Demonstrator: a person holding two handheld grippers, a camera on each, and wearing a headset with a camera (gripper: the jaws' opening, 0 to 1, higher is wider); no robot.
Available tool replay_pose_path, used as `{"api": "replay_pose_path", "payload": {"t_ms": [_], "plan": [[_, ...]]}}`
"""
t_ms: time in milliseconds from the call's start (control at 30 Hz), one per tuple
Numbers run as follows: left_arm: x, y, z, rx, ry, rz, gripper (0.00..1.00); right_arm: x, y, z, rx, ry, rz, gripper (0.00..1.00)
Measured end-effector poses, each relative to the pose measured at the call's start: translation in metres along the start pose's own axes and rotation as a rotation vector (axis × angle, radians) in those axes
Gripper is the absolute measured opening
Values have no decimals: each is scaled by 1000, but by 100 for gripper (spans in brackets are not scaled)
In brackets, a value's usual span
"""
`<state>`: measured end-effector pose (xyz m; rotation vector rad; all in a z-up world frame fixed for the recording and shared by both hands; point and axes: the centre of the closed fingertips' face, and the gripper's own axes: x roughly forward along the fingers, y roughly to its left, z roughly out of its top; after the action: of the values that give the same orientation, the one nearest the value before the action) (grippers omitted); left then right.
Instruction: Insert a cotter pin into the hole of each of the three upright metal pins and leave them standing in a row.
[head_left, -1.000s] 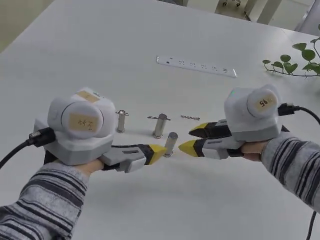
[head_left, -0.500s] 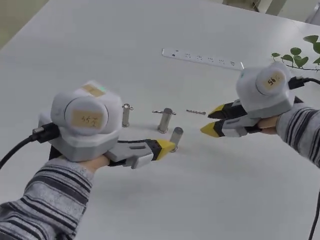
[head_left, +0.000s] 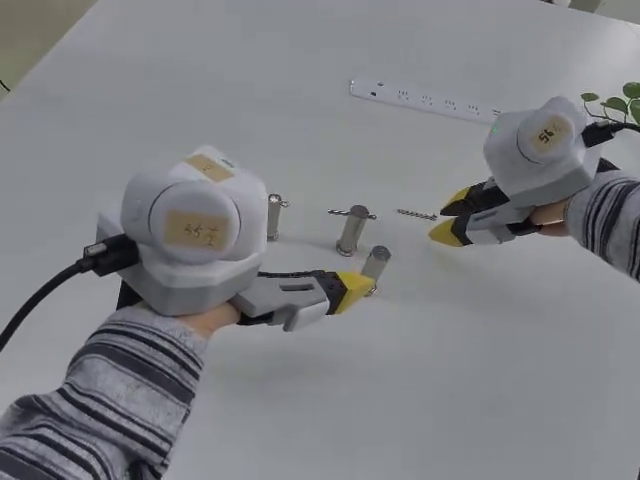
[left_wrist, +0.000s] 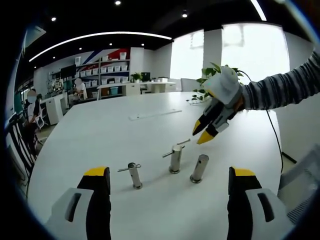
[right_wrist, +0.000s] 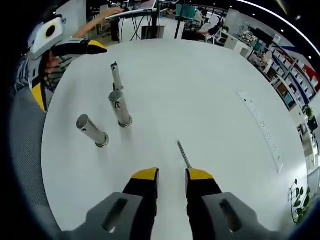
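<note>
White bench (head_left: 300, 90), well in from its edges: three upright metal pins (head_left: 351, 232) in a row, two carrying cotter pins (head_left: 346, 212); loose cotter pin (right_wrist: 184, 154) lies just ahead of the right gripper (right_wrist: 172, 175), fingers slightly parted, released; left gripper (left_wrist: 168, 175), fingers spread wide, released.

The person's left hand (head_left: 205, 320), in a grey striped sleeve (head_left: 110, 400), holds the left gripper (head_left: 352, 290) level and close to the body. It points right, and its yellow-tipped jaws are spread wide. The right hand (head_left: 545, 213) holds the right gripper (head_left: 450, 217) farther out. It points left and slightly down, with its jaws parted by a narrow gap.
</note>
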<state>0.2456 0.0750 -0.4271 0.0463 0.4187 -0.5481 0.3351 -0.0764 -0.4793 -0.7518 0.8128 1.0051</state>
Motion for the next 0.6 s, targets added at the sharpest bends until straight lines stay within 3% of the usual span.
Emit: {"api": "replay_pose_path", "payload": {"t_ms": [300,600], "plan": [[2,-2,-5,11,15,1,95,15,-17,-4,13,16,-1,14],[2,2,-6,1,19,8,94,22,-23,-5,53,28,16,11]]}}
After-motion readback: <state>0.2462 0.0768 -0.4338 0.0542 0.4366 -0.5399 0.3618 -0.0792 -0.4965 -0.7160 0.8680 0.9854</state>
